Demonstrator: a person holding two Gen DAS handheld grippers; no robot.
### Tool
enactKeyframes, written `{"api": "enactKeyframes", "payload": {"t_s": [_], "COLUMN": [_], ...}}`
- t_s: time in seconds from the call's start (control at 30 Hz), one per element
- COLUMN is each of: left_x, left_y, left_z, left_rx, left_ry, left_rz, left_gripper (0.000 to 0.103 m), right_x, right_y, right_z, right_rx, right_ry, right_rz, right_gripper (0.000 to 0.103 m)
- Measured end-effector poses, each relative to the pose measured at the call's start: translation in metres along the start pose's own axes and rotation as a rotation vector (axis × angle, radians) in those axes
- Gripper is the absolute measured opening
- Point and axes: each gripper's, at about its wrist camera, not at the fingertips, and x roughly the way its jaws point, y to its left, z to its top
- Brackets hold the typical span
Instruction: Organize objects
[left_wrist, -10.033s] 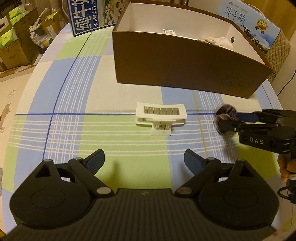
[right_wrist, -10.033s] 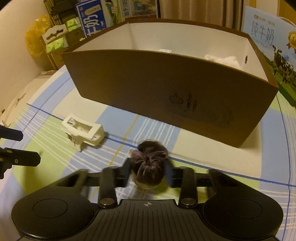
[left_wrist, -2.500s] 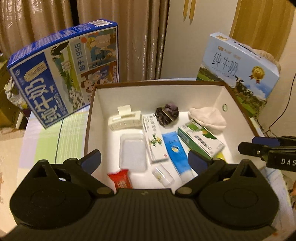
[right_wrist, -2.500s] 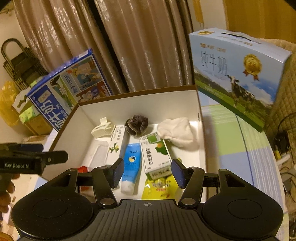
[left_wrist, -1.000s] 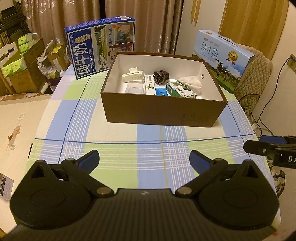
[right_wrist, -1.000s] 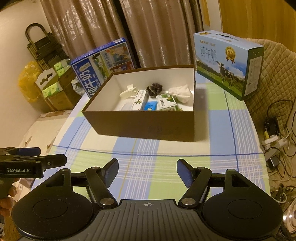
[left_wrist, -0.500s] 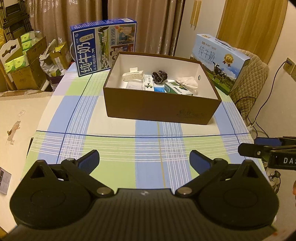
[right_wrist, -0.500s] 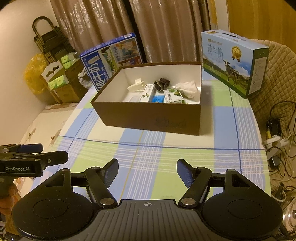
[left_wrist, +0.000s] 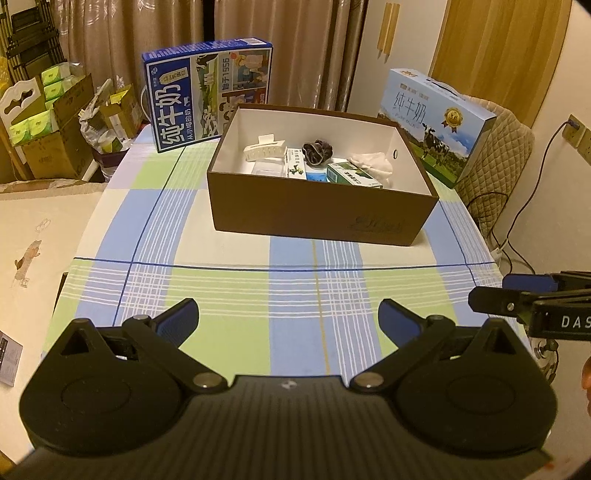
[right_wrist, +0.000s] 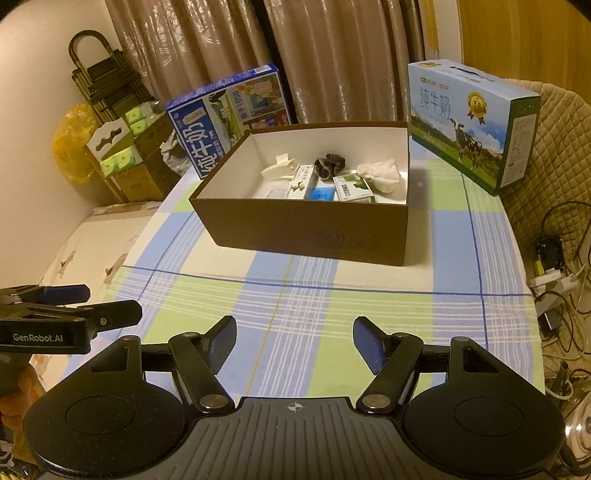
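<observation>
Brown cardboard box (left_wrist: 317, 214), open-topped and white inside, is set on the far half of a table covered with a blue, green and white checked cloth (left_wrist: 229, 295). Inside it, a cream plastic claw hair clip (left_wrist: 265, 149) is seen at the back left, with a dark purple fabric scrunchie (left_wrist: 317, 151) to its right and a crumpled white cloth (left_wrist: 373, 164) by the right wall. Between them are laid a narrow white carton with green print (left_wrist: 295, 168), a blue tube (left_wrist: 316, 176), a green and white carton (left_wrist: 352, 176) and a clear plastic tray (left_wrist: 266, 168). Behind the box, a dark blue milk carton case (left_wrist: 207, 98) is stood at the left and a light blue milk case with a cow picture (left_wrist: 436, 127) at the right.

The left gripper (left_wrist: 288, 319) is held over the near part of the cloth with its blue-padded jaws spread wide; nothing is held between them and nothing is touched. The right gripper (right_wrist: 294, 338) is held likewise over the near cloth, its jaws apart by a moderate gap and empty.

The lower parts of the box's contents are hidden by its front wall, so whatever lies at the near side cannot be made out. Each gripper is seen only partly in the other's view, cut off at the frame edge. Print on the small cartons is too small to be read.
</observation>
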Motion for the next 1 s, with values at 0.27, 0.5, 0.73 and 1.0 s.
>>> {"api": "enactKeyframes", "payload": {"t_s": [0.27,0.5,0.73,1.0], "left_x": [-0.001,0.002,0.004,0.010], "left_y": [-0.001,-0.002,-0.003,-0.006], "left_z": [0.000,0.001,0.003,0.006], "left_rx": [0.001,0.002,0.004,0.005], "left_ry": [-0.003,0.001,0.002,0.008], "left_rz": [0.002,0.004,0.007,0.008], "left_gripper": [0.102,0.102,0.102,0.102], "right_x": [0.000,0.000,0.002,0.003], "right_y": [0.005,0.003,-0.001,-0.004], "right_z": [0.000,0.001,0.003,0.005], "right_rx": [-0.005,-0.001,0.002,0.004], "right_ry": [0.000,0.003,0.004,0.007], "right_rz": [0.000,0.001,0.001,0.001], "right_gripper": [0.067,0.067,0.067,0.067]}}
